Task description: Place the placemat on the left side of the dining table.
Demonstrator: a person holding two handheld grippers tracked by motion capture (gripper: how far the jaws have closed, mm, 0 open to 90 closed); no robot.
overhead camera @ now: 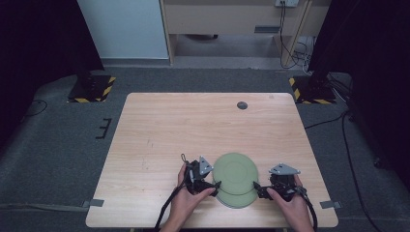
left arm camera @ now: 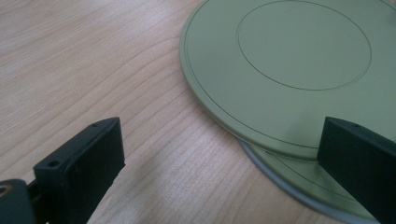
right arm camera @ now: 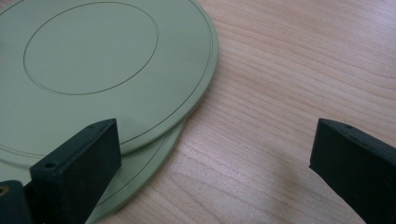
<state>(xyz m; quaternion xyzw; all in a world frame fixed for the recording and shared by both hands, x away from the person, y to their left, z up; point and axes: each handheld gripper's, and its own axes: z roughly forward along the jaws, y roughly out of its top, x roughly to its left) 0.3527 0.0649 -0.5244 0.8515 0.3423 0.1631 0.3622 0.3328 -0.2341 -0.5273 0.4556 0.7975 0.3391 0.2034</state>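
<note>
A stack of pale green plates lies near the table's front edge. The top plate (overhead camera: 235, 172) sits shifted toward the back over a lower plate (overhead camera: 238, 200), whose rim peeks out in front. My left gripper (overhead camera: 216, 184) is at the stack's left edge, open, with one jaw over the top plate's (left arm camera: 299, 70) rim and the lower plate (left arm camera: 322, 186) beneath. My right gripper (overhead camera: 256, 185) is at the stack's right edge, also open, its left jaw over the top plate (right arm camera: 93, 65) and the lower plate (right arm camera: 140, 172). Neither holds anything.
The wooden table (overhead camera: 193, 130) has a small dark round disc (overhead camera: 242, 105) near its back edge. Grey tape tabs (overhead camera: 95, 203) mark the front corners. Weighted stands (overhead camera: 92, 87) rest on the carpet behind the table.
</note>
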